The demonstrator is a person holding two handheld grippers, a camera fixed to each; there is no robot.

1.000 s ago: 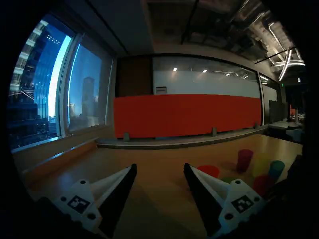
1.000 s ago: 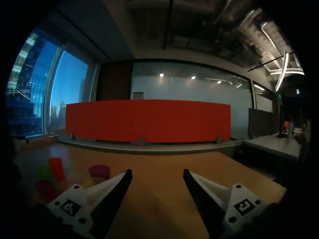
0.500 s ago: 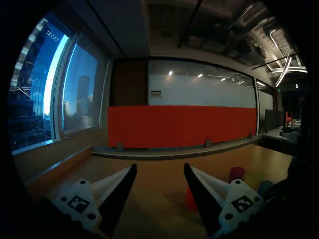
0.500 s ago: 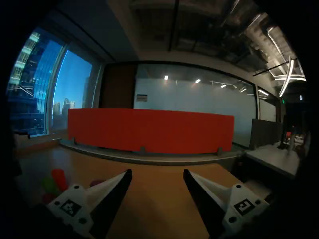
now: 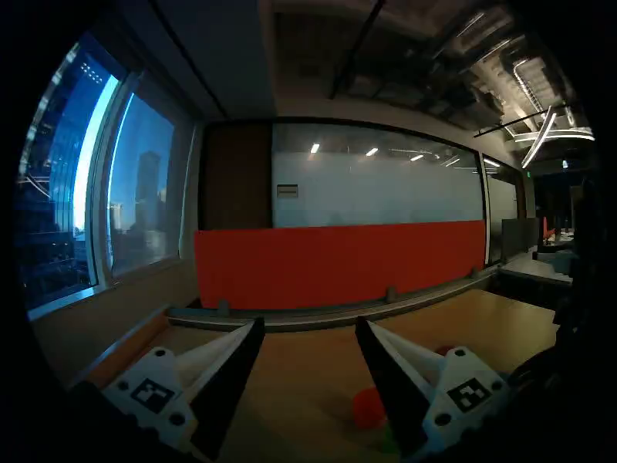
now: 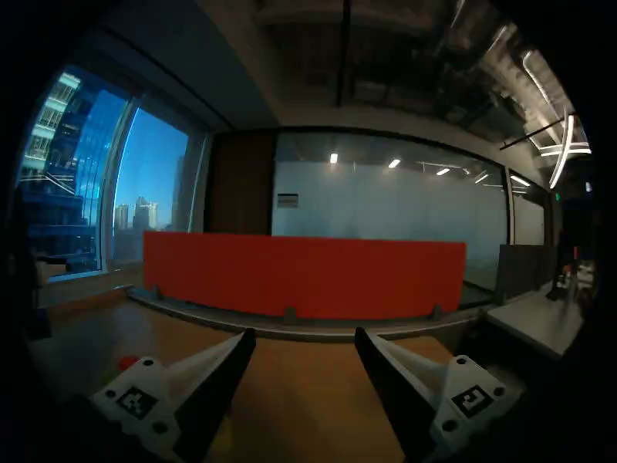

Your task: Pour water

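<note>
In the left gripper view my left gripper (image 5: 308,370) stands open above a wooden table (image 5: 308,378), nothing between its fingers. A red cup (image 5: 368,407) peeks out low beside the right finger (image 5: 401,378), with a sliver of a green one (image 5: 388,443) below it and another red rim (image 5: 443,350) farther right. In the right gripper view my right gripper (image 6: 305,378) is open and holds nothing. A bit of a red cup (image 6: 127,362) shows behind its left finger (image 6: 197,386). The cups lie mostly hidden under the fingers.
A long red partition (image 5: 339,262) runs along the table's far edge, with a frosted glass wall behind it. Tall windows (image 5: 85,201) line the left side. Another desk (image 6: 540,324) stands to the right of the table.
Both views have tilted upward: the coloured cups slid down toward the bottom edge and mostly went behind the fingers. Both grippers stayed open.
</note>
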